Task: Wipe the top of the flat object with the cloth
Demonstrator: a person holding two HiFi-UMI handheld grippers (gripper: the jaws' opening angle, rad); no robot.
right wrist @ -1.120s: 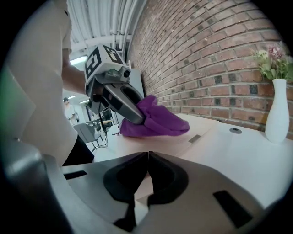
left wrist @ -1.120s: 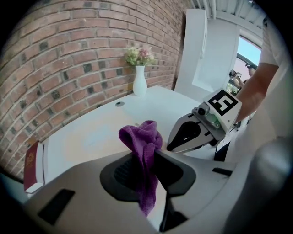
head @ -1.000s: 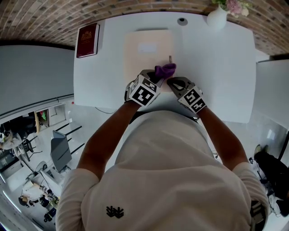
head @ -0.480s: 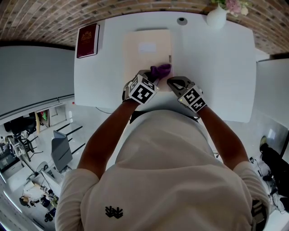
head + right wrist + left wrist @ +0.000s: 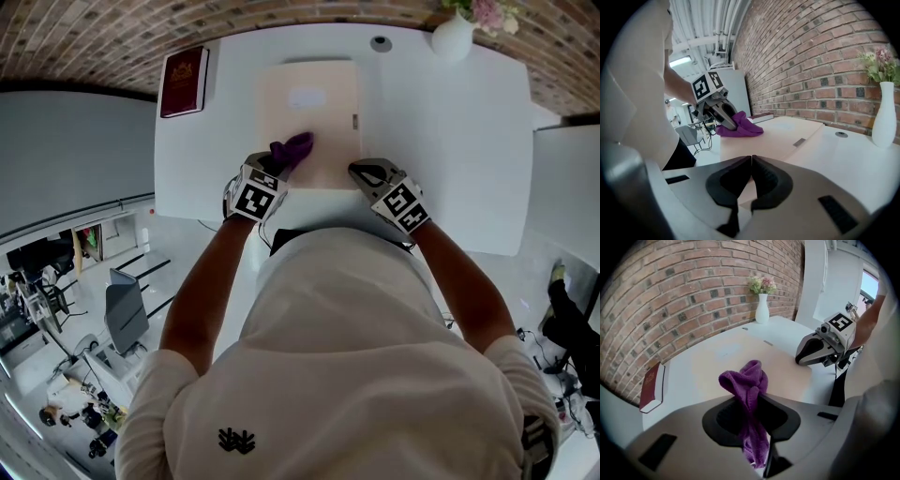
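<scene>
Purple cloth is pinched tight in my left claw. A bunch of it sticks out in front so it can rub the flat tan board. The cloth sits on the board's near left part, touching it. My right claw is squeezed closed with nothing in it, at the board's near right corner. I think that keeps the board from sliding. Farther off on the white bench are a red book and a white vase.

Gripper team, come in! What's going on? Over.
Left gripper shut on purple cloth, on beige board. Right gripper shut, at board's near right corner. Book, vase well aside.
</scene>
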